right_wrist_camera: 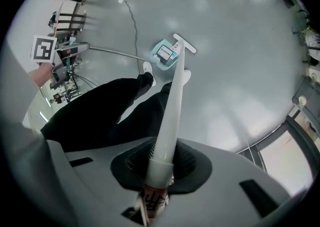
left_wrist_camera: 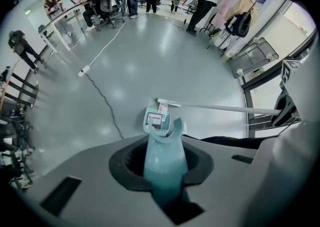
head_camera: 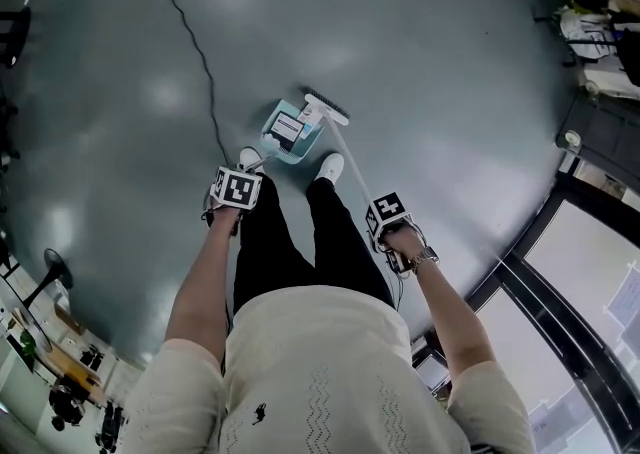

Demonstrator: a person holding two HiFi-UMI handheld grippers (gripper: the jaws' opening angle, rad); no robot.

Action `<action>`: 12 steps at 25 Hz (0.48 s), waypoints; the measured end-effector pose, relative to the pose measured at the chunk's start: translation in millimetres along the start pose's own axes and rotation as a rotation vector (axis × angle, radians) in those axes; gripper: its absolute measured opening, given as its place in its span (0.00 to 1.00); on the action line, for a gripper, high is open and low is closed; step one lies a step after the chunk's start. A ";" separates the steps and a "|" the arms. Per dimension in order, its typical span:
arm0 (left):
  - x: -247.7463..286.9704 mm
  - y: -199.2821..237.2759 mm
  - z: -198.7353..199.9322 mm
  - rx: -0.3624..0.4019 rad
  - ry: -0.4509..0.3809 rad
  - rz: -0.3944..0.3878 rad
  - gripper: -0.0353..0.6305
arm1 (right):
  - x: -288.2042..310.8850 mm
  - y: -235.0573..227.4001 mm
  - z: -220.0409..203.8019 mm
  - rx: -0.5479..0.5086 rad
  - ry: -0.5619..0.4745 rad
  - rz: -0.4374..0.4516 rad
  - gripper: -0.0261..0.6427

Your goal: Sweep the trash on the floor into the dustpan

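Clamping the broom (right_wrist_camera: 169, 98), the right tool (right_wrist_camera: 159, 170) slants it down-forward to the dustpan (head_camera: 287, 132) the left tool (left_wrist_camera: 165, 173) grips.

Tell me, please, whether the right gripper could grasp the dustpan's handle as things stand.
Probably not: the right gripper has its jaws shut on the broom handle, and the left gripper holds the dustpan handle between its own jaws.
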State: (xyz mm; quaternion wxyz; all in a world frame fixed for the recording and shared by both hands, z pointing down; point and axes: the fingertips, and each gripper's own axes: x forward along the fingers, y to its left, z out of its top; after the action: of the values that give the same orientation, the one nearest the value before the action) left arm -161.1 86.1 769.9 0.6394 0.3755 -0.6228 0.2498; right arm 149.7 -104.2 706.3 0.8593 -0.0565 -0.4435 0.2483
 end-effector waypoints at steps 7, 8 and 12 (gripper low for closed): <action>-0.6 3.6 -12.1 0.010 -0.001 0.025 0.19 | 6.1 29.6 -17.0 -0.127 0.090 -0.013 0.12; 0.8 2.5 -14.5 0.009 -0.004 0.020 0.19 | 6.7 30.3 -17.6 -0.145 0.097 -0.036 0.12; 6.4 2.6 -25.2 0.002 -0.021 -0.002 0.19 | 9.5 29.1 -14.9 -0.181 0.122 -0.121 0.12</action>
State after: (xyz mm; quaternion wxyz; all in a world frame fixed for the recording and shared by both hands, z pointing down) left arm -147.2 106.6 778.1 0.6327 0.3792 -0.6288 0.2459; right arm 155.1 -72.4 695.1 0.8895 -0.1222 -0.4135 0.1512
